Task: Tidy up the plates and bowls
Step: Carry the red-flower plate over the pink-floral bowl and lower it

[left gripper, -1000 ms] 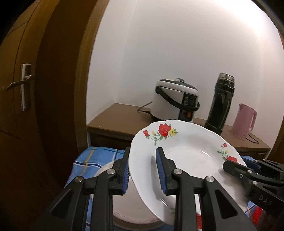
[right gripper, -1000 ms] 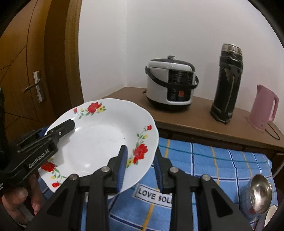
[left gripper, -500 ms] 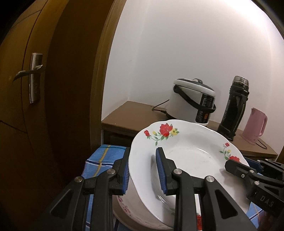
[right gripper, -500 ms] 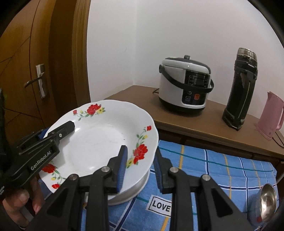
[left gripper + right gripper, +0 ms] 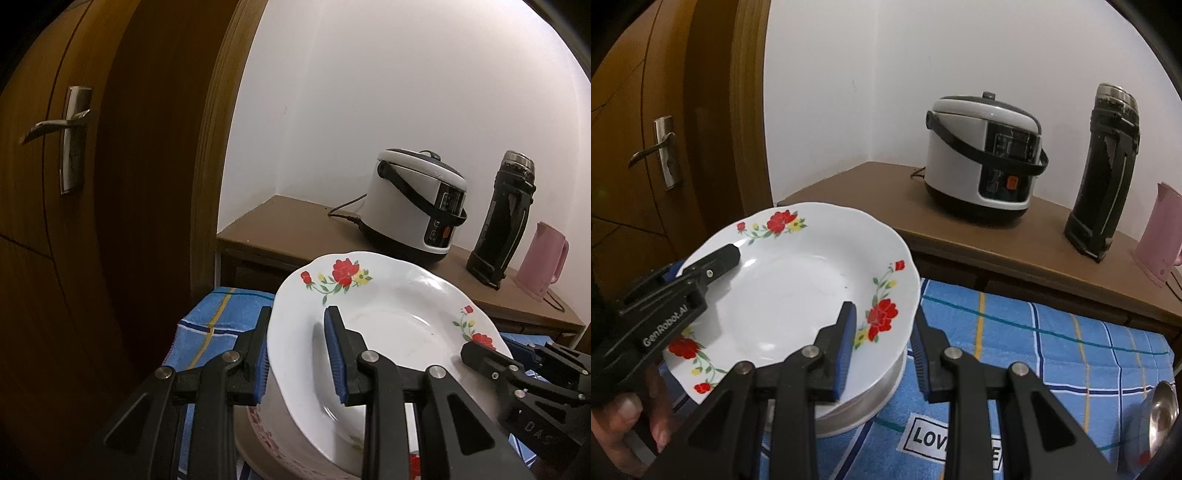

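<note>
On the far brown counter (image 5: 1015,254) stand a white rice cooker (image 5: 986,155), a black thermos (image 5: 1104,173) and a pink kettle (image 5: 1161,236); a wooden door (image 5: 55,221) is left.

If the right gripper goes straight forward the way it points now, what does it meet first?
Probably the blue checked cloth, just past the plate rim it grips; the right gripper points downward. Depth is uncertain.

We see a plate (image 5: 798,288) over a stack of dishes (image 5: 882,391) on the cloth (image 5: 1052,354). Far behind, a shelf (image 5: 1015,243) holds a cooker (image 5: 982,155), then a flask (image 5: 1104,173) and a jug (image 5: 1161,232) to its right. A door (image 5: 639,155) stands left.
</note>
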A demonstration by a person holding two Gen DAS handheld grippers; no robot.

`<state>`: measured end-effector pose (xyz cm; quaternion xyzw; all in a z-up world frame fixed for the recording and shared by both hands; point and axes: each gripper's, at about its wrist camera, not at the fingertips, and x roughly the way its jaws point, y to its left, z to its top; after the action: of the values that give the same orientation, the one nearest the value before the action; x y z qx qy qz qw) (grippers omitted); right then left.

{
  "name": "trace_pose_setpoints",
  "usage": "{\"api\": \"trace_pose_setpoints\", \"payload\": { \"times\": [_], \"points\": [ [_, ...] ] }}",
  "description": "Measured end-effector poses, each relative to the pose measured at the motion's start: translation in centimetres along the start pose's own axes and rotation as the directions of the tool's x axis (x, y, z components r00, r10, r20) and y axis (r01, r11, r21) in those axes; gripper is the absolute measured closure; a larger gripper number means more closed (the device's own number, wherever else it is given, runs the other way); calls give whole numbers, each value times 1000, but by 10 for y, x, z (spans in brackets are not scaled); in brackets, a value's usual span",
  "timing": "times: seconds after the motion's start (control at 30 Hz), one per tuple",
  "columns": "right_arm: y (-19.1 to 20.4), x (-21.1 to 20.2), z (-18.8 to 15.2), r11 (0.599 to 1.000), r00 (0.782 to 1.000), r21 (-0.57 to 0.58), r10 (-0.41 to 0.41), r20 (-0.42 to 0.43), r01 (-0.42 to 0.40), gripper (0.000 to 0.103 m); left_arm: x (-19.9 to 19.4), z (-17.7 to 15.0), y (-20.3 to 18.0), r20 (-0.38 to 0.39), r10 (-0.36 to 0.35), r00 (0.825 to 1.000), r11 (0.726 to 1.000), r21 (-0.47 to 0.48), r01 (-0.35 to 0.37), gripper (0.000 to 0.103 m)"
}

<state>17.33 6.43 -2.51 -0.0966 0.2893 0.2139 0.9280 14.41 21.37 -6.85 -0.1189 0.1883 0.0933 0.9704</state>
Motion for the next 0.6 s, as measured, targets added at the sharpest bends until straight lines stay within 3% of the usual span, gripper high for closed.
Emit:
{"api": "trace_pose_setpoints", "payload": {
  "times": [0.6],
  "points": [
    [-4, 17, -5, 999, 998, -8, 43, 41, -43, 73, 18, -8, -5, -51, 84, 995, 995, 50, -81, 73]
  ]
}}
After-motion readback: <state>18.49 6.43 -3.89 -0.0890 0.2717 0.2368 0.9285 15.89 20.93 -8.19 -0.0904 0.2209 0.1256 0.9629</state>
